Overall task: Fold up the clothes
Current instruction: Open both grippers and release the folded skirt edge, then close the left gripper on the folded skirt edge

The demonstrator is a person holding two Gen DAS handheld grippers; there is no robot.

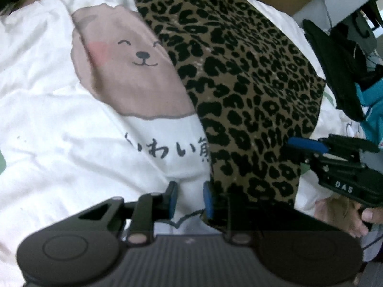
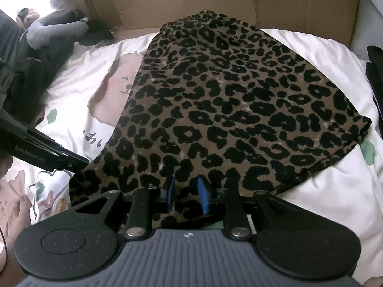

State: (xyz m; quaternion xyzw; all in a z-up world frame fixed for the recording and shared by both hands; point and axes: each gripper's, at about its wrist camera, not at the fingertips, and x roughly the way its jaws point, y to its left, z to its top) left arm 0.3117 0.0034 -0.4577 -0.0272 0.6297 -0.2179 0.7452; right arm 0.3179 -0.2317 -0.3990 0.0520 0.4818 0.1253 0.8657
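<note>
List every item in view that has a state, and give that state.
Leopard-print fabric skirt: spread flat on the bedding, not yet folded.
White bear-print bedding: rumpled under the skirt.
Left hand-held gripper: open at the skirt's hem.
Right hand-held gripper: open over the hem.

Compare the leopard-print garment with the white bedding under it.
The leopard-print garment is brown with black spots; the white bedding is plain white apart from a pink smiling bear and dark lettering. The garment is smaller and lies on top; the bedding spreads wide beneath it. The garment lies fairly smooth; the bedding is creased. Both are soft fabric.
</note>
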